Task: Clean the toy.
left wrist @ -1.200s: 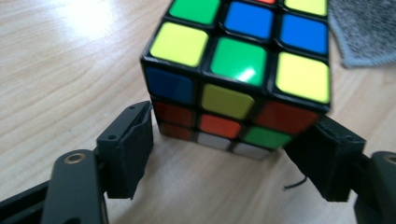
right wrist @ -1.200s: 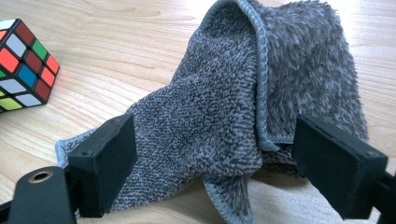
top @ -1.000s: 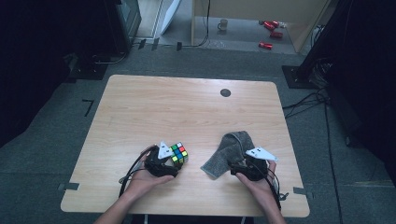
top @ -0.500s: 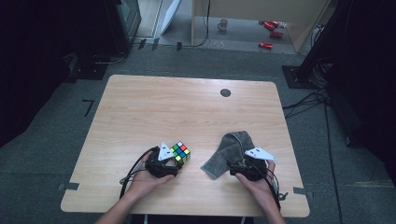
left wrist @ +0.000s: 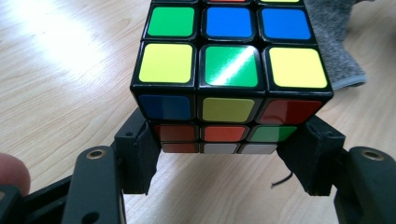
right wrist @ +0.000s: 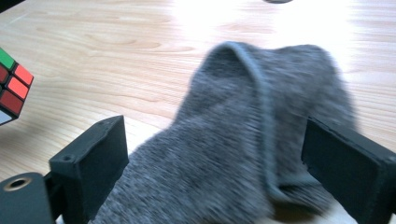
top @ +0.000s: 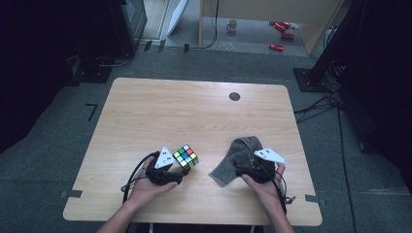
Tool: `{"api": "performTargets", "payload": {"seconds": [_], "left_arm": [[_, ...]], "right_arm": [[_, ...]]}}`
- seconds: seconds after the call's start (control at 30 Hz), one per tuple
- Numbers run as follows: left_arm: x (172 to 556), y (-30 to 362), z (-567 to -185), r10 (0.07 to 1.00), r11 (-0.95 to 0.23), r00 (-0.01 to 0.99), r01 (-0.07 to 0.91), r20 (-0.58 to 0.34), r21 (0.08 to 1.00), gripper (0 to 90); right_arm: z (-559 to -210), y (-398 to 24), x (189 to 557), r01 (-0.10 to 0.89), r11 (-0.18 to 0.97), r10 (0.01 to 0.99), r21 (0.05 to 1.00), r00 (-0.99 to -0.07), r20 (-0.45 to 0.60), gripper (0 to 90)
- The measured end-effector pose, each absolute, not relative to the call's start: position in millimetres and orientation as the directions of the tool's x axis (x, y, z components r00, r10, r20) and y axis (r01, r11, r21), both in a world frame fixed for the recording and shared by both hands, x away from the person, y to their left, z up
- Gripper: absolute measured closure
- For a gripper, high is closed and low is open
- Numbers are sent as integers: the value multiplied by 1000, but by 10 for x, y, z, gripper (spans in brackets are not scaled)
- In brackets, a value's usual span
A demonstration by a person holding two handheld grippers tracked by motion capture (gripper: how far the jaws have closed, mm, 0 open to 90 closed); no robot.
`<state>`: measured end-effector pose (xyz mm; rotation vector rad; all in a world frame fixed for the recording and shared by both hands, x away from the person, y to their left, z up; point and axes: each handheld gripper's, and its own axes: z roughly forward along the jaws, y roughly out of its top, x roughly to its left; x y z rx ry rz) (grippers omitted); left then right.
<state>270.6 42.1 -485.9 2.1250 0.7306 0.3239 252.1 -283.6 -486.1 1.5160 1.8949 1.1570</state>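
High view puts the left gripper (top: 180, 164) clamped on the scrambled multicoloured puzzle cube (top: 185, 156), raised for carrying; the right gripper (top: 241, 169) straddles the crumpled grey knitted sock (top: 238, 155), jaws spread, just opening.

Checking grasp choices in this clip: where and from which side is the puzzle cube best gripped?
Grip the puzzle cube on two opposite flat faces, low on its sides, coming in level from the person's side of the table. Its flat parallel faces suit the pads. The left tongs already clamp it that way, by its bottom layers.
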Motion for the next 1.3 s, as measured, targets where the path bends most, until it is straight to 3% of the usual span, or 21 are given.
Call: {"api": "performTargets", "payload": {"seconds": [0.13, 0.17, 0.2, 0.23, 0.27, 0.3, 0.33, 0.37, 0.4, 0.53, 0.67, 0.9, 1.0, 1.17, 1.3], "left_arm": [[2684, 426, -4846, 591, -474, 806, 380, -32, 794, 355], [2676, 428, -4843, 586, -475, 809, 379, -35, 794, 354], [2676, 428, -4843, 586, -475, 809, 379, -35, 794, 355], [2673, 430, -4841, 583, -475, 812, 377, -36, 795, 354], [2669, 432, -4837, 579, -474, 814, 375, -38, 797, 354], [2664, 432, -4831, 575, -477, 817, 372, -38, 796, 355], [2658, 429, -4827, 572, -477, 820, 369, -38, 798, 355], [2652, 426, -4821, 568, -478, 822, 366, -37, 799, 354], [2643, 418, -4811, 564, -478, 825, 363, -38, 800, 355], [2634, 402, -4798, 558, -483, 829, 359, -36, 799, 355], [2636, 366, -4791, 549, -487, 835, 355, -37, 798, 354], [2645, 232, -4757, 519, -525, 854, 341, -24, 780, 355], [2645, 162, -4727, 504, -536, 863, 335, -25, 775, 355], [2645, 44, -4663, 483, -535, 875, 319, -27, 782, 355], [2640, 7, -4643, 479, -513, 877, 319, -43, 797, 355]], "right_arm": [[-4984, -2676, 2584, 601, 128, 950, 789, -303, 77, 157], [-5045, -2628, 2603, 624, 165, 960, 764, -279, 20, 239], [-5045, -2628, 2603, 624, 165, 960, 764, -279, 20, 239], [-5083, -2638, 2616, 639, 164, 965, 752, -262, 11, 327], [-5083, -2638, 2616, 639, 164, 965, 752, -262, 11, 327], [-5104, -2672, 2617, 636, 153, 970, 756, -245, 10, 455], [-5104, -2672, 2617, 636, 153, 970, 756, -245, 10, 455], [-5101, -2716, 2613, 632, 132, 973, 763, -231, 23, 601], [-5097, -2741, 2610, 630, 119, 973, 767, -227, 35, 657], [-5079, -2797, 2593, 616, 83, 969, 784, -232, 80, 754], [-5001, -2820, 2543, 574, 48, 956, 818, -265, 129, 775], [-4484, -2618, 2353, 475, 7, 858, 880, -455, 239, 766], [-4359, -2513, 2333, 469, 21, 837, 883, -491, 241, 765], [-4299, -2289, 2353, 485, 80, 826, 871, -521, 214, 763], [-4387, -2332, 2409, 518, 55, 834, 854, -494, 246, 766]]}}
